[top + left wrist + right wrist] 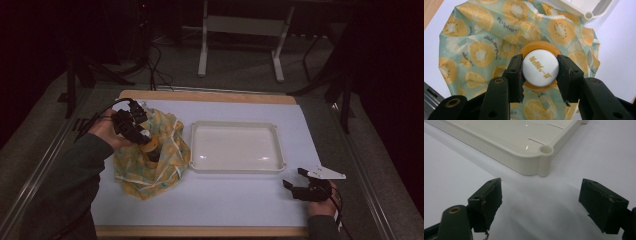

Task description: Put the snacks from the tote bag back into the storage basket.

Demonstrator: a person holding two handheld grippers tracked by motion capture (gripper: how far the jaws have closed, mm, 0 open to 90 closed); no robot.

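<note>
Black jaws of the left gripper (540, 75) stand closest to me, and they are closed on a white round cap (540, 67) with orange lettering, one jaw on each side of it. Under the cap sits an orange bottle (539, 48), upright as far as I can tell, and around it, below the jaws, spreads a cloth (474, 47) printed with orange slices, crumpled on the desk (235, 200). Beyond the jaws and to their right, a corner of the white tray (589, 11) is near the cloth's edge. In the high view the left gripper (150, 150) is over the cloth (170, 150), with the tray (235, 167) just beside it. The right gripper (296, 184) rests well apart on the desk, its jaws wide open and holding nothing; ahead of these jaws is the corner of the tray (541, 167). I judge the step in hand is the grasp on the bottle by its cap, probably to lift it from the cloth. The next move calls for a straight, slow lift, because the cap is smooth and the cloth may cling and be dragged along.
</note>
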